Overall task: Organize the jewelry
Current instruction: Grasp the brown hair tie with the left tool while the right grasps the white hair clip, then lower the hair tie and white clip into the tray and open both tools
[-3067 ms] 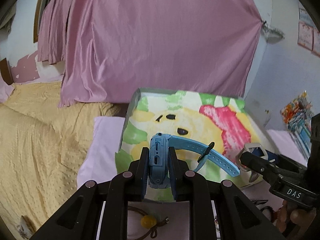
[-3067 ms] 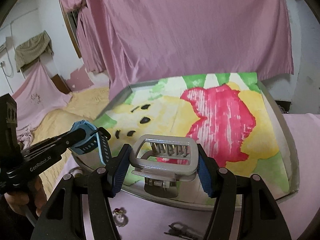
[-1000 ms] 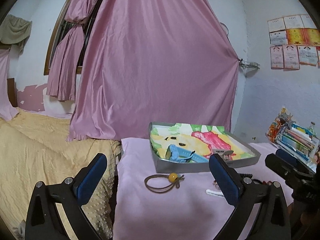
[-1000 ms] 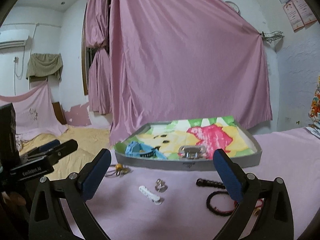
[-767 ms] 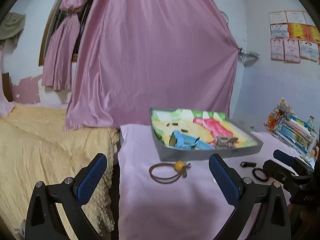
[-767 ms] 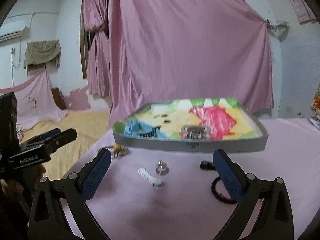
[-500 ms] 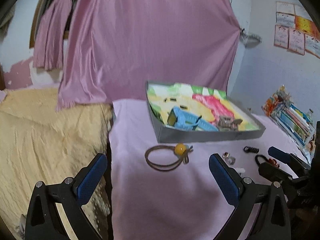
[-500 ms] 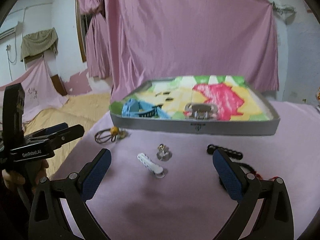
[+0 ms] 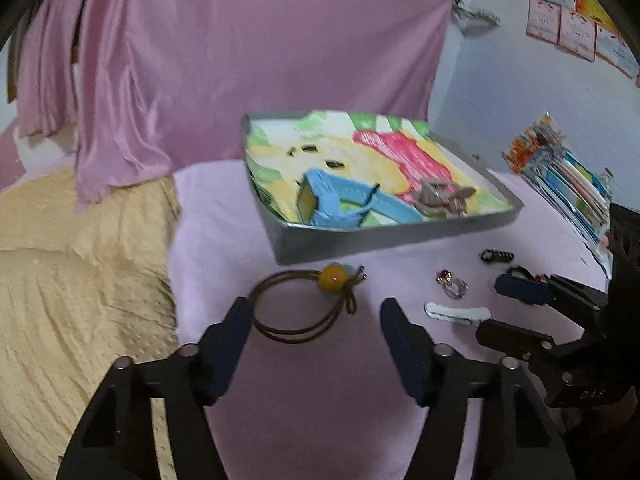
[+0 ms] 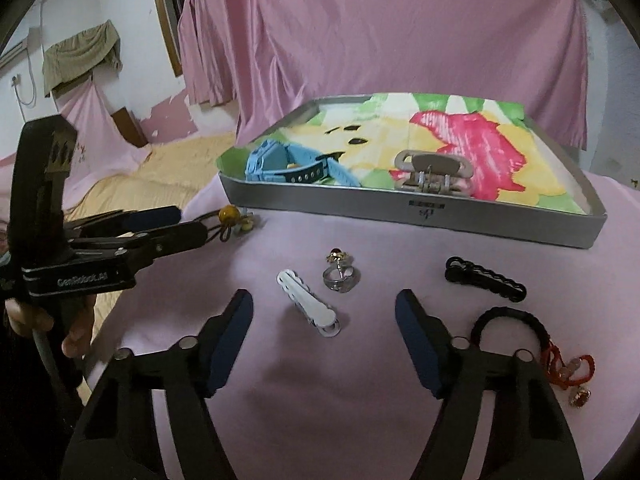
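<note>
A grey tray (image 9: pixel 380 236) (image 10: pixel 400 212) with a colourful picture holds a blue watch (image 9: pixel 332 200) (image 10: pixel 284 164) and a grey claw clip (image 9: pixel 440 196) (image 10: pixel 432 172). My left gripper (image 9: pixel 316 316) (image 10: pixel 188 222) hovers low over a brown hair tie with a yellow bead (image 9: pixel 304 308); its jaws are closing, the loop lies between them, untouched. My right gripper (image 10: pixel 323 306) (image 9: pixel 490 306) is closing too, with a white hair clip (image 10: pixel 308 302) lying between its fingers, not pressed. A ring (image 10: pixel 340 276) sits just beyond.
A black clip (image 10: pixel 484 278), a black bracelet (image 10: pixel 508 320) with a red cord (image 10: pixel 568 364) and a small earring (image 10: pixel 580 396) lie on the pink cloth at the right. A yellow bedspread (image 9: pixel 80 280) drops off left. Books (image 9: pixel 560 184) stand far right.
Watch and claw clip, held three seconds ago, now lie in the tray. Both grippers have dipped toward the table, tilted down, and their jaws have narrowed.
</note>
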